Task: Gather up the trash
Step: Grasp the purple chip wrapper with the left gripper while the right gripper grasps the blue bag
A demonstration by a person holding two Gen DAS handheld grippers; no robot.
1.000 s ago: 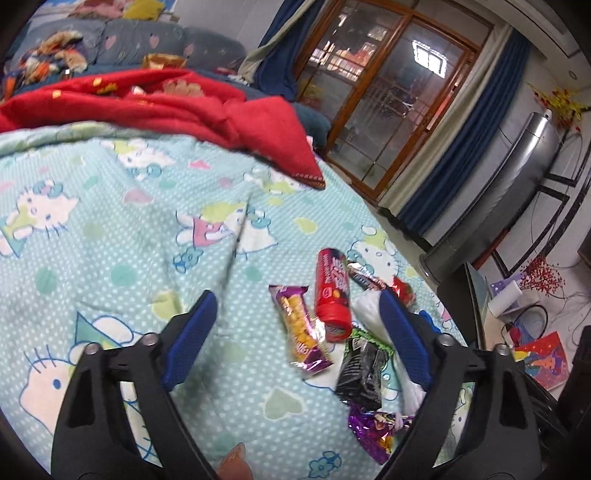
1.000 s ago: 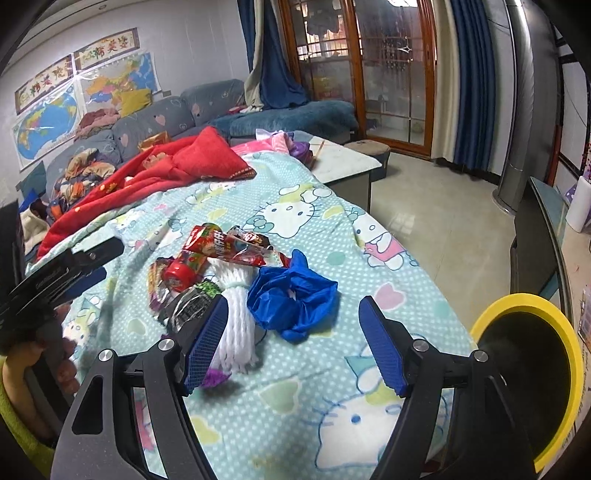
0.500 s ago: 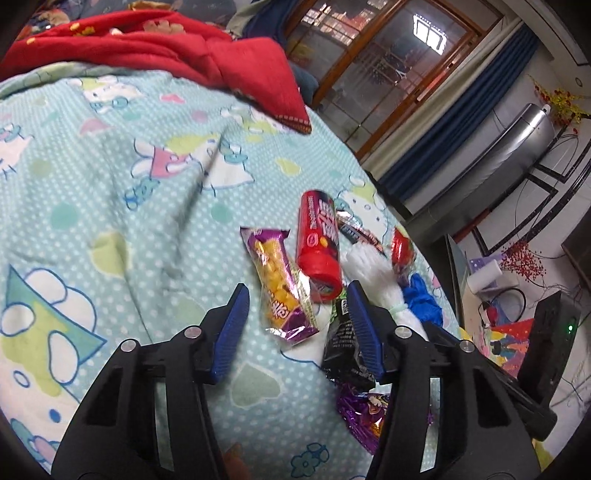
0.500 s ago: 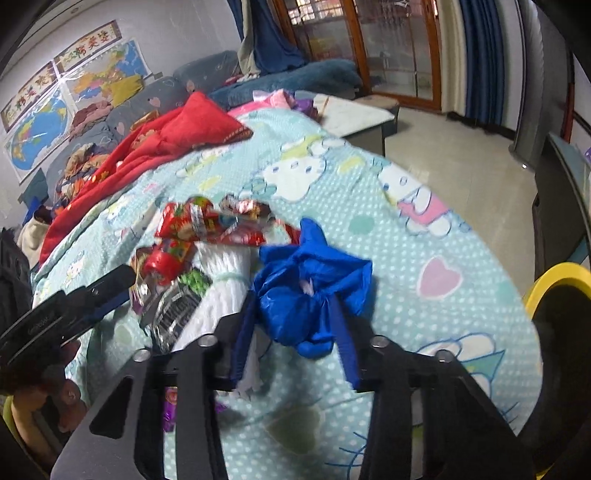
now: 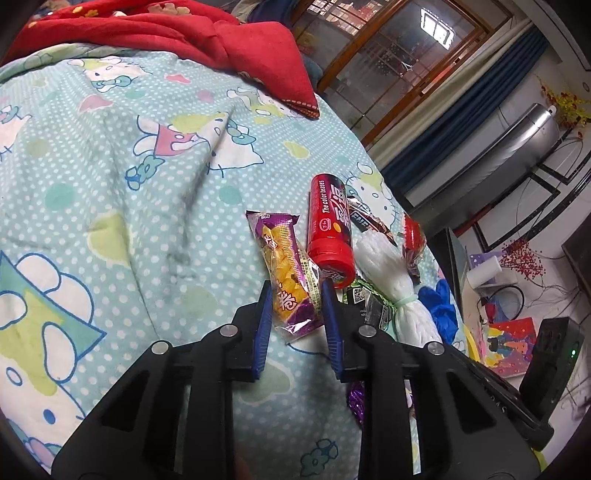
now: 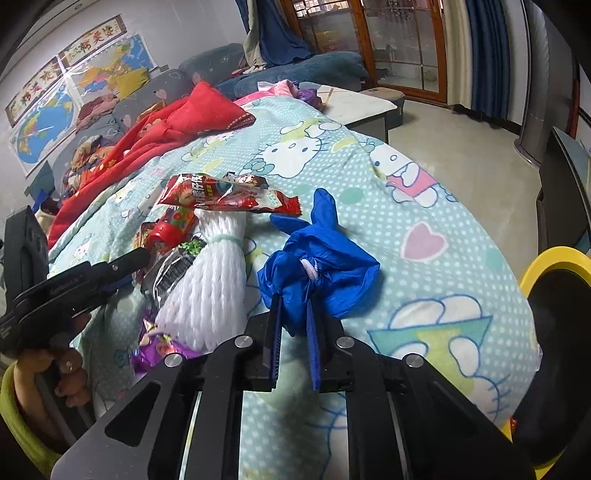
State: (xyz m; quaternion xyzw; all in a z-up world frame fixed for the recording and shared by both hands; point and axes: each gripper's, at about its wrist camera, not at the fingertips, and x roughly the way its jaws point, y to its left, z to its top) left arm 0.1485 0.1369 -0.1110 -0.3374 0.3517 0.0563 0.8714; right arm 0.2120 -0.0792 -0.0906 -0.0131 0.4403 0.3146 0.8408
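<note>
A purple and yellow snack packet (image 5: 284, 266) lies on the cartoon-print bedspread (image 5: 110, 184). My left gripper (image 5: 295, 295) is closing on it, and both pads touch its lower end. Beside it lie a red tube (image 5: 330, 229), a white net bundle (image 5: 388, 273) and a black wrapper (image 5: 369, 306). My right gripper (image 6: 293, 310) is shut on a crumpled blue bag (image 6: 332, 266), pinching its near edge. In the right wrist view the left gripper (image 6: 136, 258) reaches in from the left, held by a hand (image 6: 70, 373). A red wrapper (image 6: 229, 194) lies behind the white net bundle (image 6: 210, 280).
A yellow-rimmed bin (image 6: 546, 258) stands off the bed's right edge. A red blanket (image 5: 184, 33) is heaped at the far end of the bed. A low table (image 6: 354, 105) and a sofa stand beyond, with bare floor to the right.
Both grippers have sunk toward the bed and closed. The left went from wide open to gripping the snack packet, the right from wide open to pinching the blue bag.
</note>
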